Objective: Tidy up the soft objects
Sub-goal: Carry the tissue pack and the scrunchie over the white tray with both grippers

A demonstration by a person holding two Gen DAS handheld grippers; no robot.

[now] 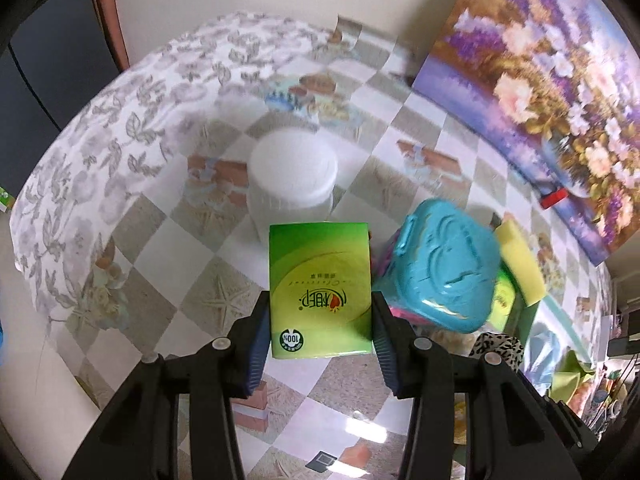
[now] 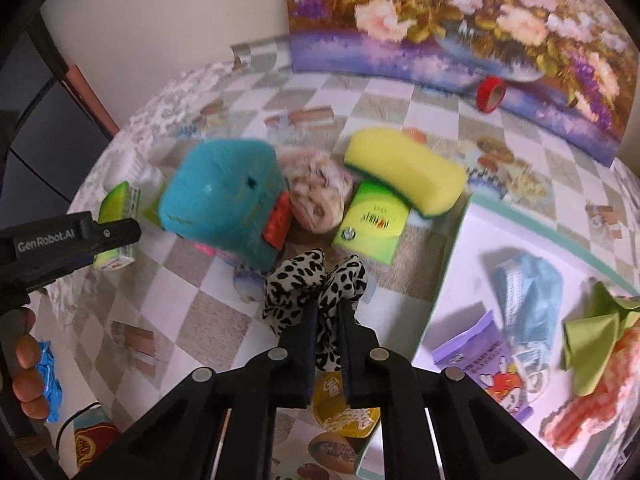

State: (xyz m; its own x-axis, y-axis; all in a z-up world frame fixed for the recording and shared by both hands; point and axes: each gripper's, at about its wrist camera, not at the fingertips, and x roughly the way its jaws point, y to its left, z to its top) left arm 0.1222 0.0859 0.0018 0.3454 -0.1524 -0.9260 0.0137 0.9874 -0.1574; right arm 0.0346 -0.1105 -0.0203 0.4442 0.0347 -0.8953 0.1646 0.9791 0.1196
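I am gripping a green rectangular tissue pack (image 1: pixel 319 290) between the blue pads of my left claw (image 1: pixel 320 320), both pads pressing its long sides, over the checkered tabletop (image 1: pixel 168 248). Just beyond it a white lidded plastic jar (image 1: pixel 291 178) is standing, and to its right a teal moulded plastic box (image 1: pixel 444 268) is leaning close against the pack's edge, so that side is tight; the near left part of the tabletop is lying open.

My right claw (image 2: pixel 327 320) is pinching a black-and-white leopard-print fabric scrunchie (image 2: pixel 304 280), jaws nearly together on the cloth. Ahead of it the room is crowded: the teal box, a pale crumpled cloth bundle (image 2: pixel 320 196), a second green tissue pack (image 2: pixel 372 220) and a yellow oblong sponge (image 2: pixel 404 170) are touching one another.

Only the right view is showing the white tray (image 2: pixel 472 216) along the right edge with a blue cloth (image 2: pixel 528 296), a purple packet (image 2: pixel 480 356) and a green cloth (image 2: pixel 592 336) in it, a red tape roll (image 2: pixel 491 94) by the flower painting (image 2: pixel 460 20) at the far edge, and my left claw side-on. Only the left view is showing the jar.
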